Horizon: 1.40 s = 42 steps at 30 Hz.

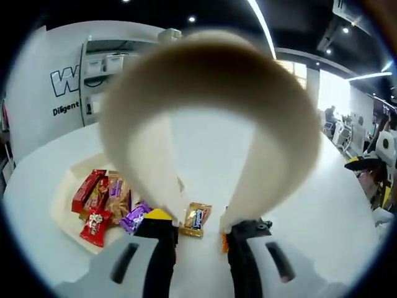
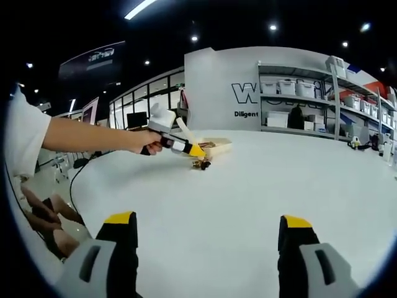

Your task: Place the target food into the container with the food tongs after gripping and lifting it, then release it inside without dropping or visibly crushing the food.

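A large open lab or demo hall: dark ceiling with strip lights and spotlights, a white partition wall with printed lettering, metal shelving stacked with storage bins, glass-walled rooms behind, and a broad white counter.

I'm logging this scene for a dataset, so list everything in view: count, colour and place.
tongs: one, cream, held in the left tool, arching up close to the camera
tray: one, cream, on the table left of the tongs
snacks: several, red, purple and gold wrappers, in the tray
loose snack: one, gold and blue, on the table between the tong tips
table: one, white
shelves: one unit, white bins, at the back wall
left tool: shut on the tongs, above the loose snack
right tool: open, over bare table
hand: one, holding the left tool
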### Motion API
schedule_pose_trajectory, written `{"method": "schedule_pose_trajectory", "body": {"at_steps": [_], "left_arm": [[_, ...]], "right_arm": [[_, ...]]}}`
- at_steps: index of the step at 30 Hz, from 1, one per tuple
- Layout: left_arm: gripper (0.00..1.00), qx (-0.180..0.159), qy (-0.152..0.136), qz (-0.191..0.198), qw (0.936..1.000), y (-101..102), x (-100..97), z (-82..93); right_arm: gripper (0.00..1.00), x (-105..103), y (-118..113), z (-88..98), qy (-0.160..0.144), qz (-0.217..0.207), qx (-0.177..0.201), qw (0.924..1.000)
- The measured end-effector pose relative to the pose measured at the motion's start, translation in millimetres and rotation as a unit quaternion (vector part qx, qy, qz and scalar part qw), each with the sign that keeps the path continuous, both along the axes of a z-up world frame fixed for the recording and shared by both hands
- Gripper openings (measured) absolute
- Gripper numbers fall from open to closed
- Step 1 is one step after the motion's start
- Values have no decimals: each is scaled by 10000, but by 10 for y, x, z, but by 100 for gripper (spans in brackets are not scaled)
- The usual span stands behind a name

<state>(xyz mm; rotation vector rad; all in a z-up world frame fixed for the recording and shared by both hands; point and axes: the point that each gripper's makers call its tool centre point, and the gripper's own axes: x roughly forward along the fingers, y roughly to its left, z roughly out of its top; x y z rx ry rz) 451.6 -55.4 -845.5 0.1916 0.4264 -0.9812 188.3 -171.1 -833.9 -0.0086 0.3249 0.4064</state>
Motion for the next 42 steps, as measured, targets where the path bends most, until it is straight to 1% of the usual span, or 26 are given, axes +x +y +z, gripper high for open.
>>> {"method": "schedule_pose_trajectory", "body": {"at_steps": [2, 6, 8, 11, 16, 17, 18, 19, 20, 22, 27, 29, 30, 31, 32, 33, 34, 35, 36, 37, 38, 39, 41, 42], "left_arm": [[29, -33, 66, 16, 10000, -19, 11, -18], [29, 20, -11, -5, 10000, -42, 39, -30], [29, -60, 123, -13, 9999, -73, 41, -36], [29, -54, 99, -58, 9999, -101, 42, -48], [27, -159, 110, -71, 9998, -118, 45, -61], [26, -183, 132, -91, 9997, -122, 39, -61], [24, -261, 322, -124, 9991, -133, -5, -71], [24, -268, 339, -144, 9990, -136, -15, -69], [23, -229, 309, -112, 9992, -123, -7, -69], [23, -206, 361, -54, 9991, -109, -25, -70], [21, -147, 471, 11, 9988, -70, -149, -67], [19, -68, 463, 120, 9988, -30, -178, -67], [18, 6, 421, 238, 9988, 8, -172, -63], [18, -34, 435, 195, 9989, 0, -207, -45], [17, -31, 295, 295, 9991, 34, -180, -15], [17, -73, 338, 237, 9991, 33, -199, -6], [18, -91, 380, 260, 9989, 48, -200, 19], [18, -86, 239, 289, 9993, 68, -181, 59], [18, -107, 240, 253, 9993, 67, -188, 73], [18, -176, 369, 238, 9989, 71, -199, 97], [18, -222, 341, 288, 9988, 98, -190, 149], [19, -270, 343, 219, 9988, 103, -203, 184], [19, -348, 317, 267, 9985, 129, -196, 235], [19, -314, 311, 228, 9988, 135, -206, 238]], "right_arm": [[93, 3, -3, -20, 25, -1, -13, 10000], [93, 10, -15, -40, 49, -3, -6, 10000], [93, 18, -33, -50, 63, -19, 1, 10000], [93, 27, -61, -70, 87, -44, 1, 10000], [92, 42, -77, -94, 122, -48, 6, 9999], [92, 45, -79, -99, 131, -43, 3, 9999], [92, 47, -82, -102, 132, -44, 3, 9999], [92, 51, -87, -106, 134, -49, 7, 9999], [92, 52, -87, -107, 137, -50, 10, 9999], [92, 58, -89, -119, 152, -48, 5, 9999], [91, 57, -62, -103, 123, -14, 27, 9999], [91, 51, -43, -99, 119, 4, 34, 9999], [91, 47, -34, -96, 110, 11, 28, 9999], [91, 43, -26, -92, 100, 19, 31, 9999], [92, 37, -18, -85, 95, 24, 50, 9999], [92, 28, -11, -76, 83, 34, 56, 9999], [92, 23, -9, -72, 77, 36, 54, 9999], [92, 17, -11, -67, 74, 30, 46, 10000], [92, 11, -12, -58, 61, 29, 42, 10000], [92, 4, -16, -40, 38, 24, 60, 10000], [92, 2, -17, -35, 32, 20, 70, 10000], [92, 0, -19, -29, 21, 15, 80, 10000], [91, -4, -19, -28, 18, 12, 67, 10000], [91, -8, -15, -29, 11, 14, 67, 10000]]}}
